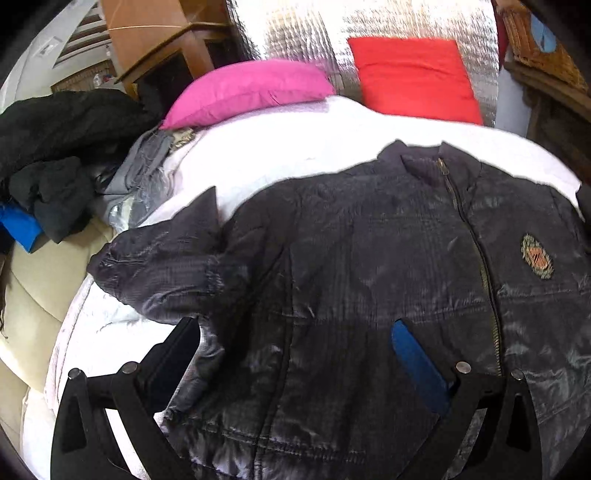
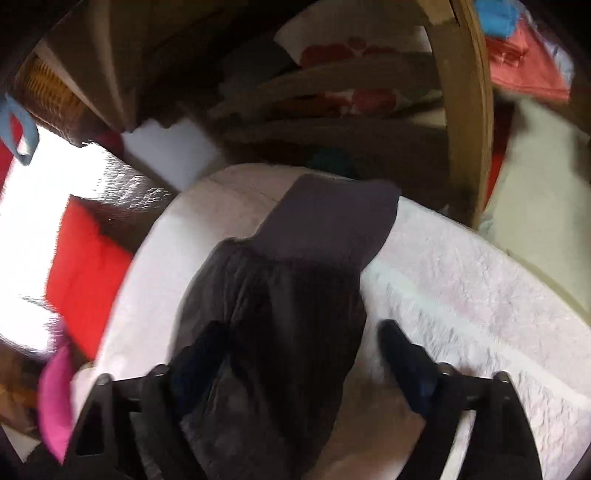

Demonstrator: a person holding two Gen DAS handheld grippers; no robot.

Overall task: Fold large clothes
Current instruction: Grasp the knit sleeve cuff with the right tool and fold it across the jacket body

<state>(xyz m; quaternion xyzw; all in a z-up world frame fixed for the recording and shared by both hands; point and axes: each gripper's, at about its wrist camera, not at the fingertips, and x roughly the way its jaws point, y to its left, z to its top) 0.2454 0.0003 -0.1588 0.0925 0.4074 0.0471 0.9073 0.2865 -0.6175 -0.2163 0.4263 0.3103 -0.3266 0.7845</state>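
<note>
Dark quilted jacket [image 1: 369, 266]: laid front-up on the white bed cover [image 1: 280, 147], zip [image 1: 476, 243] closed up to the collar, embroidered crest [image 1: 537, 256] on the chest; one sleeve [image 1: 162, 258] is bent out sideways towards the bed edge. Left tool [image 1: 299, 343]: poised over the lower body of the jacket, jaws standing wide apart, the jacket fabric spread between them and nothing pinched. Right tool [image 2: 303, 343]: view blurred; jaws parted, straddling the jacket's other sleeve [image 2: 288, 295], which runs up to its ribbed cuff [image 2: 332, 218] on the bed cover; the right-hand finger [image 2: 399, 347] sits clear of the cloth, while contact on the left-hand finger cannot be told. Pink pillow [image 1: 247, 88] and red pillow [image 1: 413, 77]: at the head of the bed against a silver quilted panel [image 1: 295, 33]. Heap of dark clothes [image 1: 62, 147]: beside the bed, next to a grey folded garment [image 1: 140, 173].
</note>
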